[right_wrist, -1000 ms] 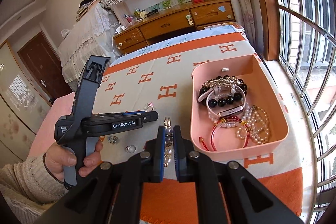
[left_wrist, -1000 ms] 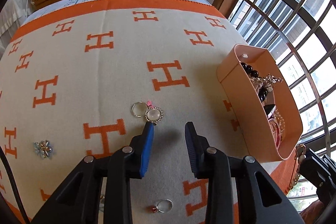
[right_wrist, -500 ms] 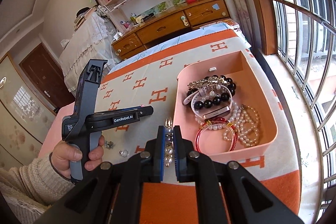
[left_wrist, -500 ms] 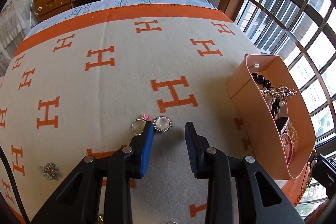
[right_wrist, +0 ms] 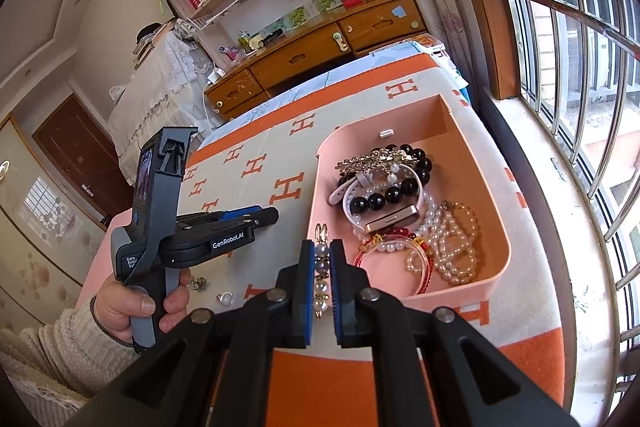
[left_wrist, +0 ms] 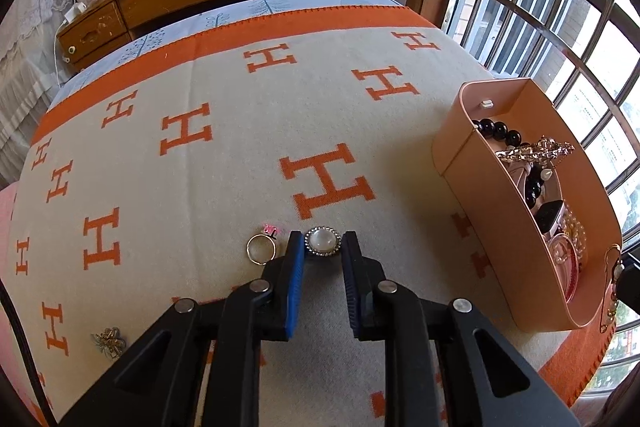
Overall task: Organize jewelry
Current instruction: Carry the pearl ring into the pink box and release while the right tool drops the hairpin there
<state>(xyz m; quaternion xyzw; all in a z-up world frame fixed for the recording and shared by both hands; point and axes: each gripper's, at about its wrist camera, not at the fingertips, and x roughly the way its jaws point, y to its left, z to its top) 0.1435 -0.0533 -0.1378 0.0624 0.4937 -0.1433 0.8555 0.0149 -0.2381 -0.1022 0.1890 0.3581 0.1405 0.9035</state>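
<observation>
Left gripper (left_wrist: 322, 253) just narrowed around pearl brooch (left_wrist: 322, 242) at lower centre, pinching it; right gripper (right_wrist: 321, 255) clamped on beaded clip (right_wrist: 321, 267); ready for pink box (left_wrist: 480, 187).

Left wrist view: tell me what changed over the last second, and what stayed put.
The left gripper moved onto the round white-stone brooch with the beaded rim; its jaws have just been closing, and the brooch now sits between them, seemingly touched. The thin silver ring with the pink stone stayed beside it. The right gripper stayed shut on the pearl strand, edging toward the pink plastic box.
</observation>
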